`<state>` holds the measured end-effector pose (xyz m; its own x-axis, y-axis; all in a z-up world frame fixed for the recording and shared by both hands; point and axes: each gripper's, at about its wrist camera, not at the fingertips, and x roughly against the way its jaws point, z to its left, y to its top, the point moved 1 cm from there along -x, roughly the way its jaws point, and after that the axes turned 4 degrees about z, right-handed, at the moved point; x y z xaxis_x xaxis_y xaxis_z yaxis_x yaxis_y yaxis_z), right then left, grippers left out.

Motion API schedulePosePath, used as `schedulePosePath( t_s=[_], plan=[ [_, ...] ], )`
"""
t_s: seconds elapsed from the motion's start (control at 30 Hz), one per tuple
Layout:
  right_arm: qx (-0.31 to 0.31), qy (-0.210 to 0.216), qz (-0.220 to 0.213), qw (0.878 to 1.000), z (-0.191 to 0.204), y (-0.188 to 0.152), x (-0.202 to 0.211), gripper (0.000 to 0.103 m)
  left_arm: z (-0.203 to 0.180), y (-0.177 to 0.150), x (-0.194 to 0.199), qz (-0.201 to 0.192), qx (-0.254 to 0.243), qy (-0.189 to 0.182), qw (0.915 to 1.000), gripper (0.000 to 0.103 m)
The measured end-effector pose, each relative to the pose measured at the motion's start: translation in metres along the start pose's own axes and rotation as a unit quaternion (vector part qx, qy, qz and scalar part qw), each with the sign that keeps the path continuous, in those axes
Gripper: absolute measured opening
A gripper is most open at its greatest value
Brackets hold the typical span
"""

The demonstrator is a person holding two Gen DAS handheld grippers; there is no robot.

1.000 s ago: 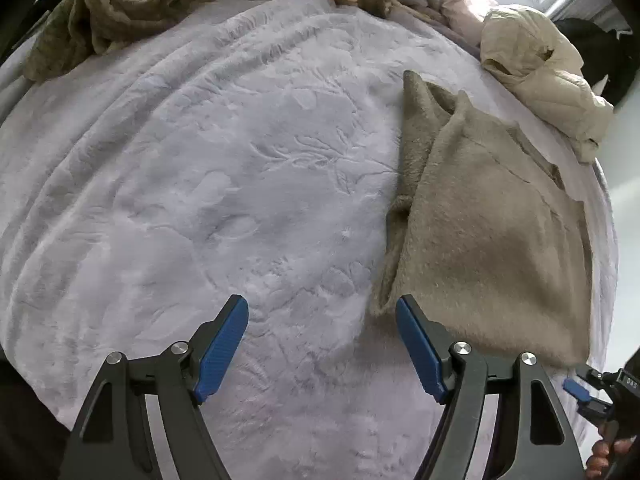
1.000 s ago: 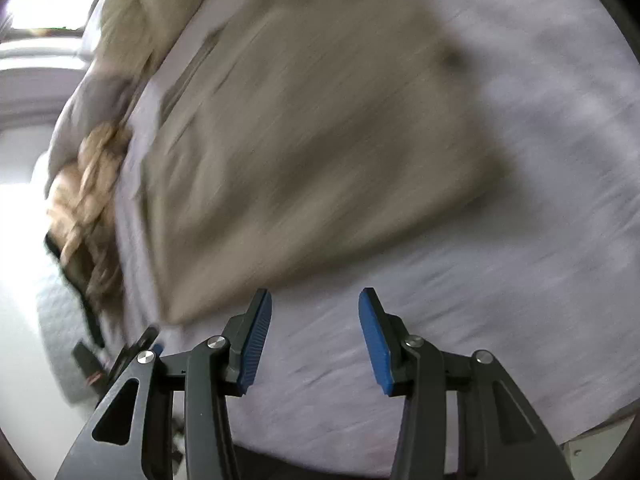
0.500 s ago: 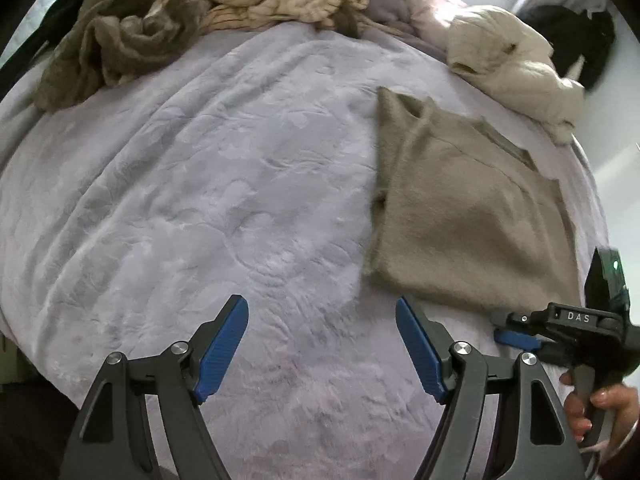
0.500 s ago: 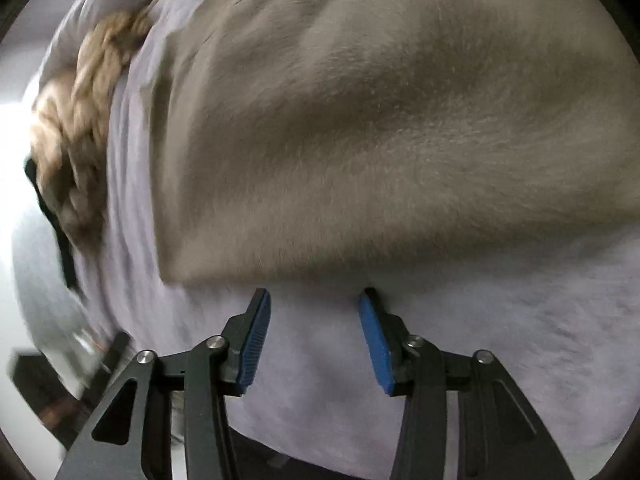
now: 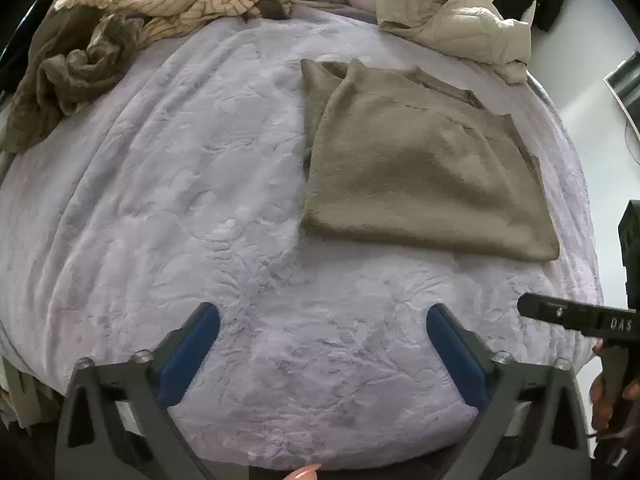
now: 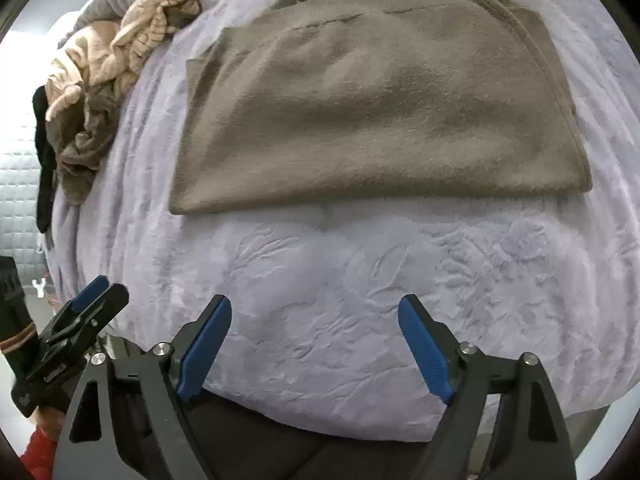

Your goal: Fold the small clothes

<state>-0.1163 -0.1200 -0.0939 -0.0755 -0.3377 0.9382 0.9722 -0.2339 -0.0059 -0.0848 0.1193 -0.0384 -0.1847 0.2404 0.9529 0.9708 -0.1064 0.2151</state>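
Holding both grippers spread and empty, you keep the left gripper [image 5: 322, 344] and right gripper [image 6: 314, 340] above the lavender blanket [image 5: 180, 200], near the folded taupe sweater [image 6: 372, 112].

From my right wrist camera, the folded taupe sweater [image 6: 372, 104] lies flat on the lavender blanket [image 6: 360, 280], its near folded edge straight across and its ribbed collar at the far side. My right gripper [image 6: 315, 344] sits on the near side of the sweater, apart from it, blue pads spread wide with only embossed blanket between them. To the left of the sweater, at the blanket's far edge, a heap of crumpled clothes [image 6: 108, 76] sits bunched. My left gripper [image 6: 94, 300] shows near-left of the sweater, off the blanket's edge; I cannot tell how its jaws stand.
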Motion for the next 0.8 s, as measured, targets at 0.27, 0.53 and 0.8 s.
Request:
schedulePosePath(
  t_s=[0.27,0.53,0.8],
  plan=[
    [0.002,-0.007,0.012,1.0,0.012,-0.009,-0.006,0.089,-0.009,0.005,-0.001,0.021,-0.013,0.005,0.9997,0.103],
    [0.002,-0.032,0.016,0.999,0.009,-0.01,-0.005,0.089,-0.007,0.006,-0.006,0.033,-0.008,-0.005,0.9994,0.103],
    [-0.01,-0.036,0.027,0.999,0.004,-0.012,-0.01,0.089,-0.001,0.005,-0.009,0.038,0.01,0.002,0.9992,0.103]
  ],
)
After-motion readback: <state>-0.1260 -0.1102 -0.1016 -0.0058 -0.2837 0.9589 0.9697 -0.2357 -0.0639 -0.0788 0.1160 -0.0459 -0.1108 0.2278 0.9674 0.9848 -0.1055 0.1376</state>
